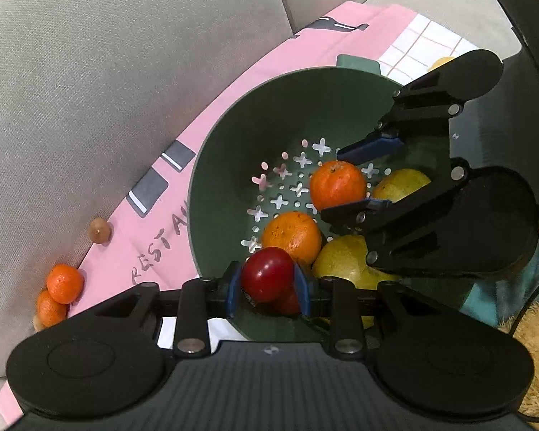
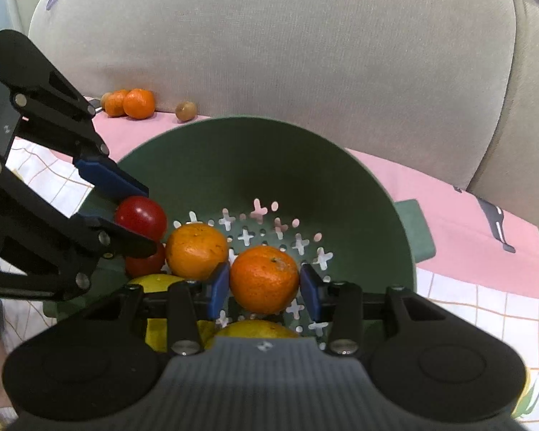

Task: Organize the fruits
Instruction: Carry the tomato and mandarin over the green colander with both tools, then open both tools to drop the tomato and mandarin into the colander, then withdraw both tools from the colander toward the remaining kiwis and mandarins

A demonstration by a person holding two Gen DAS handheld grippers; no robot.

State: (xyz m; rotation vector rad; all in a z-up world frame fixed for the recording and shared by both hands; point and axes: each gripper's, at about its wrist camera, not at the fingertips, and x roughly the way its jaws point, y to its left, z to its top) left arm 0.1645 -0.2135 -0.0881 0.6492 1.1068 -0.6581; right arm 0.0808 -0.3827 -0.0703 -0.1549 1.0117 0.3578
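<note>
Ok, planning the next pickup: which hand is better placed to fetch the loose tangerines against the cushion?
Probably left. The left tool sits at the colander edge nearer the tangerines; the right tool works from the far side. But left must first drop its red fruit.

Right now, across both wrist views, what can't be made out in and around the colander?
- Second red fruit: left wrist view, mostly behind the held red fruit and left hand-held gripper.
- Lemons: right wrist view, cut off by the right hand-held gripper body.
- Right pads' contact with the orange: unclear.
- Small brown item: too small to identify.
</note>
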